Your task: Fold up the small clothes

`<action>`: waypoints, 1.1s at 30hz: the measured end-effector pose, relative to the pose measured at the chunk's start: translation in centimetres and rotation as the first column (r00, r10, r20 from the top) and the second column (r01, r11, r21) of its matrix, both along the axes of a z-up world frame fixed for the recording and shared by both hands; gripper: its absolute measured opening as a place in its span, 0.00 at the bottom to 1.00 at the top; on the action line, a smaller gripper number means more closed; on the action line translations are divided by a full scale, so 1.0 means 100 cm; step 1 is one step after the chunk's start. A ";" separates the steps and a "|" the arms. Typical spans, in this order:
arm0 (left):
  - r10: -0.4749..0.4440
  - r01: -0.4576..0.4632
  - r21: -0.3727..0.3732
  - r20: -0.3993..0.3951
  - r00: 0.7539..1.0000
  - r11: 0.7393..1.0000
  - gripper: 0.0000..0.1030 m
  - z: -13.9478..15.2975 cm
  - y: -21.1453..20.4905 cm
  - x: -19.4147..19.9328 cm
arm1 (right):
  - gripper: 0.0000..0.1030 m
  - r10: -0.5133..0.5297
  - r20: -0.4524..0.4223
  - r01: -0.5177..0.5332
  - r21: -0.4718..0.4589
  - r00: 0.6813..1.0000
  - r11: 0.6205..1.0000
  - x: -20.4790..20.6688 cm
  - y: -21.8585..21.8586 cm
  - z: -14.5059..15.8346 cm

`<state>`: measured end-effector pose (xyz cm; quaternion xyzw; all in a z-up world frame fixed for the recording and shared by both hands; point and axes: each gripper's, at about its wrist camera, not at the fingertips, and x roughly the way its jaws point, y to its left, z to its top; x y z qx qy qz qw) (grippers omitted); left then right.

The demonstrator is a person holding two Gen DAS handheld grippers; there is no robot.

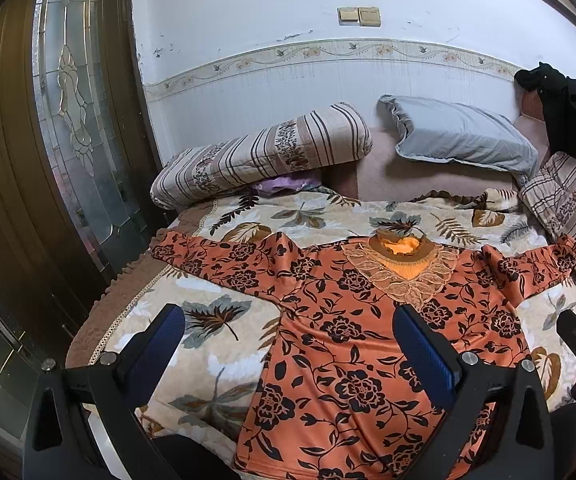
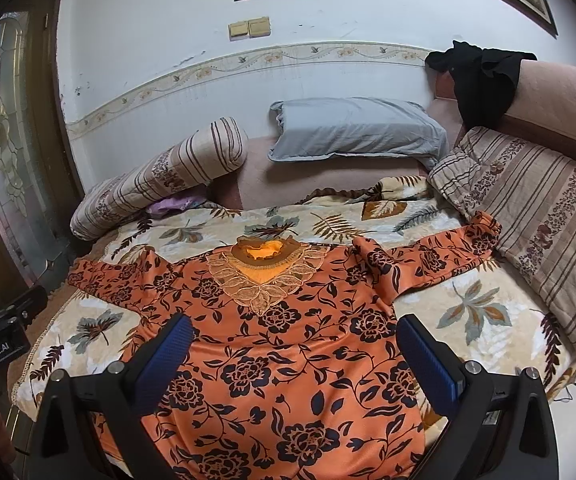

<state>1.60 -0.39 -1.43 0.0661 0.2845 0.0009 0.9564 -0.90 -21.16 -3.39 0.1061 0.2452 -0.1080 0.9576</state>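
In the left wrist view, the left gripper [image 1: 288, 344] is held above the bed with its jaws spread wide and nothing between them; the orange floral top [image 1: 367, 320] is laid flat, front up, on the leaf-print blanket [image 1: 208, 360], collar toward the wall and both sleeves stretched out sideways. The left sleeve [image 1: 216, 260] ends close to the blanket's fringed edge, beyond which the bed drops toward the glass-panelled door [image 1: 76, 120]; a sleeve dragged outward there could be judged likely to slide off the side. The cloth looks smooth and slippery, so a shallow pinch may be lost, or the blanket may be caught along with it. In the right wrist view, the right gripper [image 2: 291, 356] is likewise seen with jaws apart and empty, over the lower body of the top. The right sleeve [image 2: 447, 248] reaches the striped cushion [image 2: 535, 240], its cuff touching or just beside it, so little room is left on that side. Free room is offered mainly toward the grey pillow [image 2: 355, 128] and over the garment's middle, where folds could be brought inward.
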 end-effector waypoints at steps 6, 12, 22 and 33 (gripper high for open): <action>0.000 0.000 0.000 -0.007 1.000 1.000 1.00 -0.003 0.001 0.003 | 1.00 -0.001 -0.011 0.001 0.005 1.000 1.000 0.004 0.001 -0.001; 0.002 -0.002 0.005 -0.019 1.000 1.000 1.00 -0.009 0.002 0.007 | 1.00 0.001 -0.024 -0.001 0.005 1.000 1.000 0.007 -0.002 -0.007; 0.007 -0.006 0.015 -0.027 1.000 1.000 1.00 -0.012 -0.001 0.013 | 1.00 0.006 -0.029 -0.005 0.017 1.000 1.000 0.017 -0.005 -0.009; 0.019 -0.018 0.030 -0.052 0.998 0.999 1.00 -0.022 0.000 0.023 | 1.00 0.026 -0.043 -0.026 0.019 0.999 0.999 0.031 0.000 -0.015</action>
